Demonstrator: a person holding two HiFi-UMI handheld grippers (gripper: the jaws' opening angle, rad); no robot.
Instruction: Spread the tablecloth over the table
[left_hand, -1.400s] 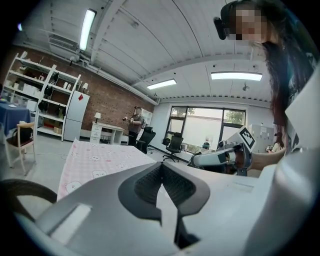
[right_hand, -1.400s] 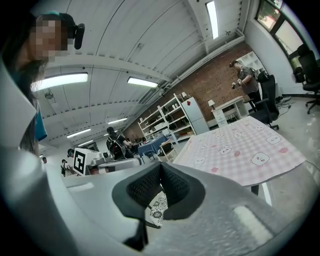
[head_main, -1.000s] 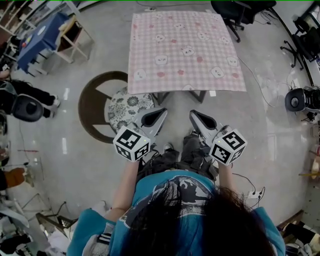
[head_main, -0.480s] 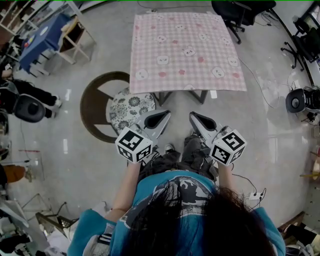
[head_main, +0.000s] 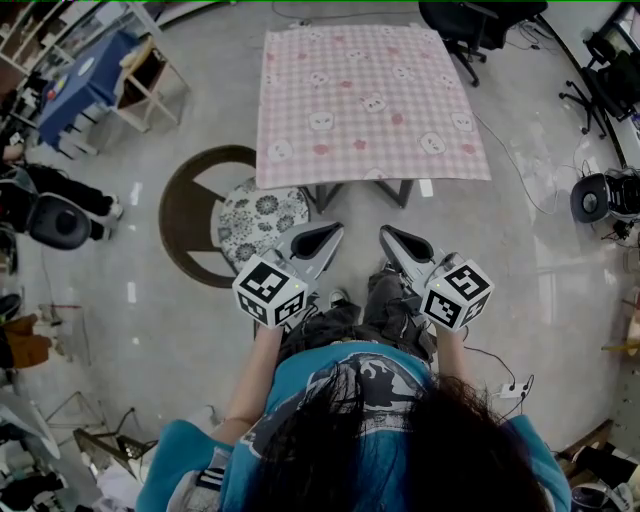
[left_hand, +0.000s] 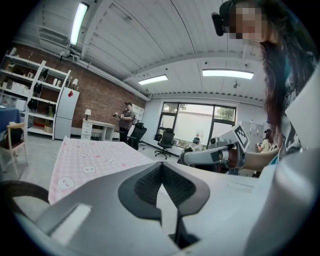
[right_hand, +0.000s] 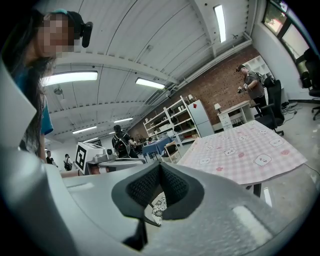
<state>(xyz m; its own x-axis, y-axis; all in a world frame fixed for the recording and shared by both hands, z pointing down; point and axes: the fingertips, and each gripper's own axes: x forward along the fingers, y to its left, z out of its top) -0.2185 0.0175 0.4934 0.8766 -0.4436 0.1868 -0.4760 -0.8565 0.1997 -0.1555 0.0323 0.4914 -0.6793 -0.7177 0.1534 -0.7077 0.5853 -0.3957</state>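
Two hand-held grippers are hanging side by side in front of a person's waist, both pointing toward a small table across the pale floor. The left gripper is showing its jaws pressed together with nothing between the ribbed pads; the right gripper is likewise closed down and carrying nothing. Each one is wearing its cube of square markers at the near end.

Ahead of them, the pink checked tablecloth, printed with small cartoon faces, is lying flat across the whole tabletop, its edges overhanging all round so that only the dark legs are showing beneath the near side. Neither gripper is touching the cloth; both are hovering well short of its near edge.

To the left of the table's near corner, a stool with a floral cushion is sitting on a dark round mat, close beside the left gripper's tip in the head view. A black office chair is standing beyond the table's far right corner, and a blue-topped table is filling the far left.
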